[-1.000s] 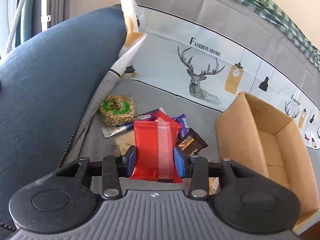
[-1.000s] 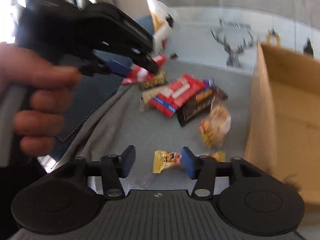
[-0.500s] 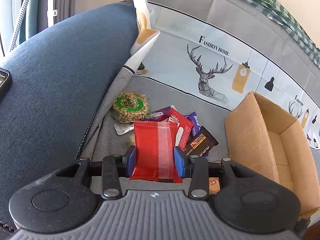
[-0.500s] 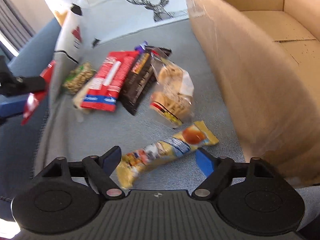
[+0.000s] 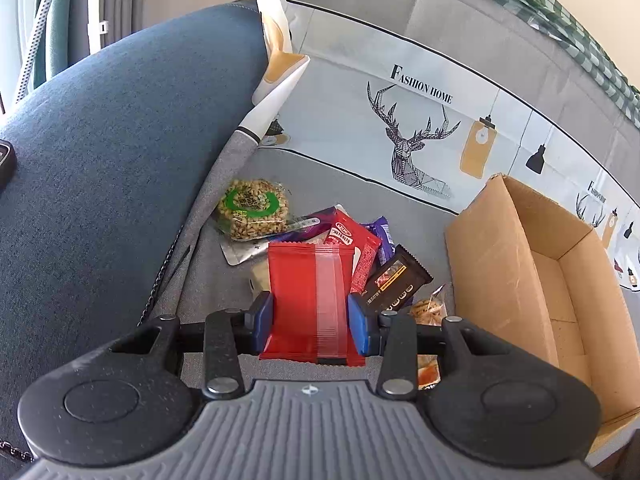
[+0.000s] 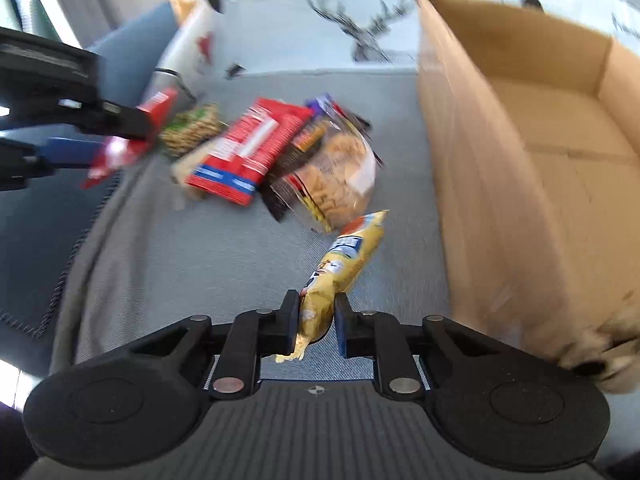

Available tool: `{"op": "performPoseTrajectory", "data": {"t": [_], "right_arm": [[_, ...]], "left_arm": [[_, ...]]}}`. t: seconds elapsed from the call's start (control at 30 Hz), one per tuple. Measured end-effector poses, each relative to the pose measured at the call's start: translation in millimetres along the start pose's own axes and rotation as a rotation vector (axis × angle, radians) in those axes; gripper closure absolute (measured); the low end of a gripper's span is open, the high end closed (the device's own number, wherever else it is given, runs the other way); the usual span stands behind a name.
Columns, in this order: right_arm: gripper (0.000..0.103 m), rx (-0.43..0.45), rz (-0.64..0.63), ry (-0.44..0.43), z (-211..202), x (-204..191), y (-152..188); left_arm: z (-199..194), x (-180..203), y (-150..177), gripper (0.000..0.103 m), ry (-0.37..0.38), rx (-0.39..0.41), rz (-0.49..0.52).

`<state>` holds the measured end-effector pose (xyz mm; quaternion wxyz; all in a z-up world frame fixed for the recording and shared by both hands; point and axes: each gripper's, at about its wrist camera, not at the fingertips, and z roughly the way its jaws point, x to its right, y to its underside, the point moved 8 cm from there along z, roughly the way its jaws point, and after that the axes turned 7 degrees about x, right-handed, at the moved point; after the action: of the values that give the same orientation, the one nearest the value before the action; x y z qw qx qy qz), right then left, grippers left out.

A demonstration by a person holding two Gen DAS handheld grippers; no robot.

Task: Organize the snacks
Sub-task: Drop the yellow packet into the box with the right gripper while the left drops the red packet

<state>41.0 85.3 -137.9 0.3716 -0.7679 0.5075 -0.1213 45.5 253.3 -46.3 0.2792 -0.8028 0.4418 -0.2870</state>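
grey sofa seat [image 5: 224,276] carries a loose snack pile [image 6: 276,156] beside one open cardboard box [image 5: 532,276]. your left hand-held gripper [image 5: 311,320] hovers level above the pile, clamped on one red packet [image 5: 310,300]. your right hand-held gripper [image 6: 316,322], low near the seat, pinches one yellow snack bar [image 6: 344,260] narrowly at its end.

Left gripper [image 5: 311,317] clamped on red packet [image 5: 310,296], right gripper [image 6: 316,322] pinching yellow packet [image 6: 340,264]
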Motion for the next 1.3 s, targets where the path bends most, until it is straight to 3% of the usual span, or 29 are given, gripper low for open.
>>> {"op": "performPoseTrajectory", "data": {"t": [0.3, 0.53, 0.7, 0.8, 0.9, 1.17, 1.23, 1.3], "right_arm": [[0.087, 0.162, -0.104, -0.081, -58.7, 10.6, -35.2], [0.087, 0.338, -0.199, -0.173, -115.5, 25.1, -88.0], [0.087, 0.477, -0.302, -0.125, -143.6, 59.5, -124.2], [0.087, 0.533, -0.271, -0.052, -143.2, 95.3, -127.9], [0.087, 0.498, -0.173, 0.015, -130.0, 134.4, -117.1], [0.092, 0.500, -0.168, 0.085, -138.0, 175.6, -108.0], [0.100, 0.503, -0.165, 0.096, -139.0, 182.0, -106.8], [0.102, 0.504, -0.159, 0.103, -140.0, 188.4, -105.7]], "left_arm": [[0.9, 5.6, 5.1, 0.059, -0.014, -0.001, 0.010], [2.5, 20.1, 5.5, 0.059, -0.001, 0.007, 0.033], [3.1, 38.6, 4.9, 0.059, 0.020, 0.019, 0.049], [2.2, 55.5, 4.0, 0.059, 0.041, 0.039, 0.078], [1.9, 76.3, 2.7, 0.059, 0.070, 0.064, 0.108], [-2.7, 137.6, 1.3, 0.059, 0.170, 0.148, 0.162], [-4.3, 152.5, 2.5, 0.059, 0.194, 0.170, 0.179], [-7.5, 165.9, 4.6, 0.059, 0.225, 0.186, 0.188]]}}
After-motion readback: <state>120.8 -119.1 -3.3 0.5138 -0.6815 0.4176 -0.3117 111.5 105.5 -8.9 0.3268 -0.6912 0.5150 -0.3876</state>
